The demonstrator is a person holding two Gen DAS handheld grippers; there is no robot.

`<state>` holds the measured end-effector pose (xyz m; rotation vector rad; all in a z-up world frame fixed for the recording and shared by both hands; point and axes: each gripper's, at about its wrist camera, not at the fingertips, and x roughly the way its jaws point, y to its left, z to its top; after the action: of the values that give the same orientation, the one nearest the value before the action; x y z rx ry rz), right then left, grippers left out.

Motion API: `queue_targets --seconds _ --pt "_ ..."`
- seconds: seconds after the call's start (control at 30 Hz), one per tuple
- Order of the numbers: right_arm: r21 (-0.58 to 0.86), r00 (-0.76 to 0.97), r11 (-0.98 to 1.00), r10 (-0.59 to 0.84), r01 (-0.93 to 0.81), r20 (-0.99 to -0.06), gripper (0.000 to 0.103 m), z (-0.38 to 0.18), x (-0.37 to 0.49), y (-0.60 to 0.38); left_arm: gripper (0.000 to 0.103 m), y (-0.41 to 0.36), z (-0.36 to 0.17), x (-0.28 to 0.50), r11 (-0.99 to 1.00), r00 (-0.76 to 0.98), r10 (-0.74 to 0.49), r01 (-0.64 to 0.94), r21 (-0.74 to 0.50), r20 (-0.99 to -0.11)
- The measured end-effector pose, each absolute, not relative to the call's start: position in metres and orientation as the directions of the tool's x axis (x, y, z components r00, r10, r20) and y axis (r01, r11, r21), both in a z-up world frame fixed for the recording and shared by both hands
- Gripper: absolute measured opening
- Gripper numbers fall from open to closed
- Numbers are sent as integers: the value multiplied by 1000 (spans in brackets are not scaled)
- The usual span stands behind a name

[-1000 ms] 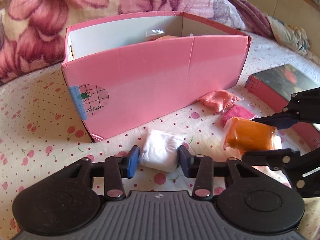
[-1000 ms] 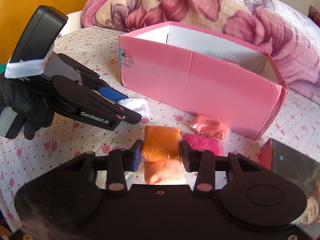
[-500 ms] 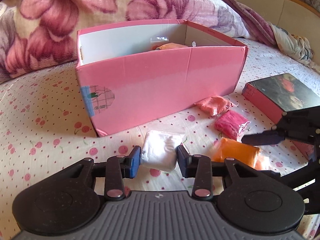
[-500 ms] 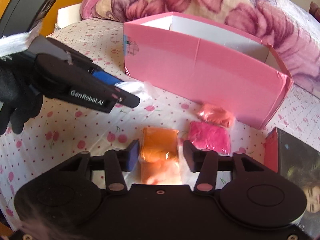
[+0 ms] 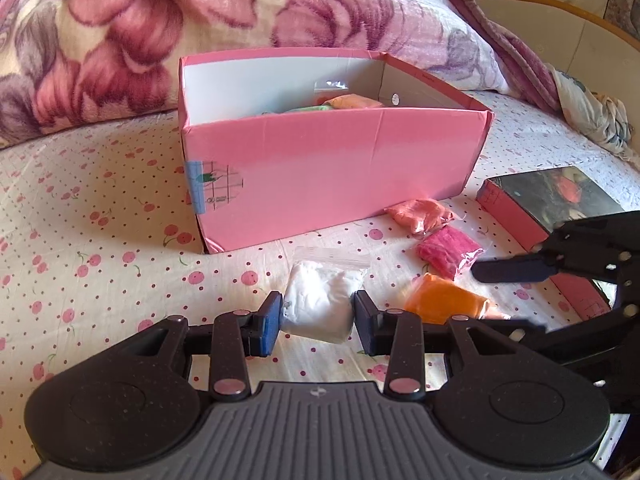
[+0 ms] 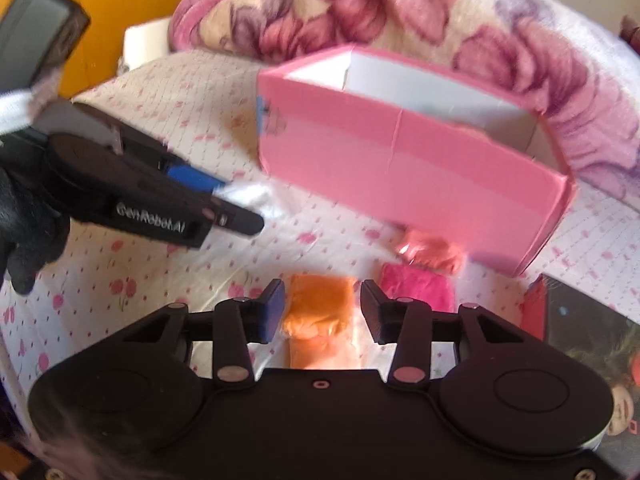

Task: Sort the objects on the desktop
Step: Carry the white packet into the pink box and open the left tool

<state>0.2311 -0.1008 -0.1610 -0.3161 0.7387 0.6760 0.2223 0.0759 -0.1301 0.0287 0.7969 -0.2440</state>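
A pink box (image 5: pixel 332 176) stands on the bed and holds a few coloured bags; it also shows in the right wrist view (image 6: pixel 400 176). My left gripper (image 5: pixel 317 322) is shut on a white bag (image 5: pixel 320 304), raised a little off the sheet. My right gripper (image 6: pixel 322 314) stands around an orange bag (image 6: pixel 320 308) with small gaps at both pads, so it is open. The orange bag (image 5: pixel 444 300) lies on the sheet. A magenta bag (image 5: pixel 446 250) and a salmon bag (image 5: pixel 418 214) lie in front of the box.
A dark picture-covered book with red edges (image 5: pixel 548 204) lies right of the bags. A flowered blanket (image 5: pixel 240 28) is piled behind the box. The sheet has a cherry pattern (image 5: pixel 80 220).
My left gripper has lifted and pulled back with the white bag. My right gripper has opened slightly around the orange bag, which has come down onto the sheet.
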Motion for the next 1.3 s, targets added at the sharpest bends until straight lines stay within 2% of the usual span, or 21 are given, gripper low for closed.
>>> queue_targets --seconds 0.27,0.43,0.7,0.9,1.13,1.3 --pt "-39 533 740 445 -671 -720 39 -170 238 -96 37 77 -121 212 980 676 -173 191 -57 -716" --pt "5 572 770 479 -638 -666 39 -147 229 -118 37 74 -98 209 979 700 -172 202 -39 -693" --pt "76 611 802 508 -592 -607 39 -112 222 -152 37 55 -46 224 976 759 -179 215 -18 -626" --pt "112 616 813 515 -571 -597 39 -109 220 -168 37 46 -15 267 986 807 -123 166 22 -578" --pt "149 622 823 521 -548 -584 39 -114 222 -181 37 50 -23 335 996 789 -40 82 41 -612" --pt "171 626 827 524 -535 -577 39 -119 226 -186 37 51 -45 371 997 730 -4 60 58 -684"
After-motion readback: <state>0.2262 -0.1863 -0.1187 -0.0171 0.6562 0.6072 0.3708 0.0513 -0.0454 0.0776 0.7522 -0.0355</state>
